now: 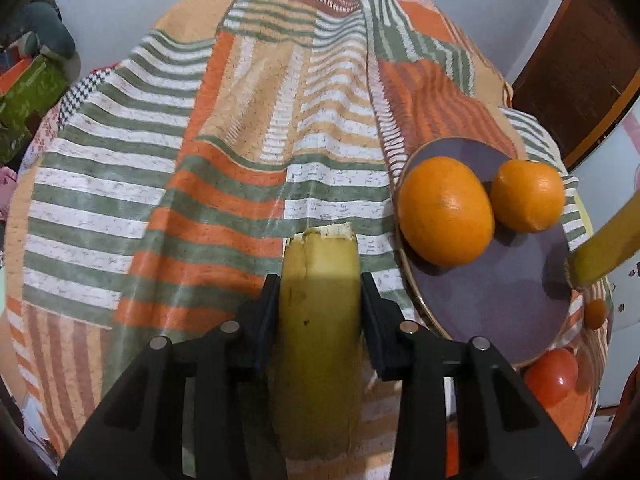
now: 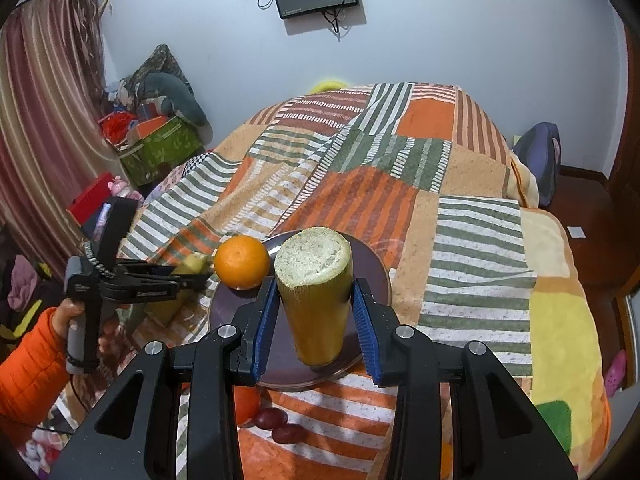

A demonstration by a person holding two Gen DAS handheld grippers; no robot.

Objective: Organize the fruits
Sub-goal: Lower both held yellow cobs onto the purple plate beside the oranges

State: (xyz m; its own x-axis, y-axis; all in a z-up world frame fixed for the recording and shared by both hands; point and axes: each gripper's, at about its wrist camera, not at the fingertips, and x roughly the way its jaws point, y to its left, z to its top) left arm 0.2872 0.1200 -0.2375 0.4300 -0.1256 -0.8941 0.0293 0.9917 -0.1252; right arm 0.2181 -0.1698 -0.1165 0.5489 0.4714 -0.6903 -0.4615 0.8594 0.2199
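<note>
My left gripper (image 1: 320, 284) is shut on a yellow banana piece (image 1: 318, 340), held above the striped blanket, left of the purple plate (image 1: 496, 312). Two oranges (image 1: 446, 210) (image 1: 528, 196) sit on the plate. My right gripper (image 2: 314, 304) is shut on a second yellow banana piece (image 2: 316, 300) with its cut end up, held over the plate (image 2: 372, 264). Its tip shows at the right edge of the left wrist view (image 1: 604, 244). One orange (image 2: 241, 262) shows on the plate's left side. The left gripper (image 2: 196, 276) with its banana shows at left.
A red tomato (image 1: 552, 376) and a small orange fruit (image 1: 596, 312) lie on the blanket near the plate's near edge. Dark red fruits (image 2: 280, 424) and an orange (image 2: 246, 404) lie on the blanket below the plate. Boxes and clutter (image 2: 160, 144) stand left of the bed.
</note>
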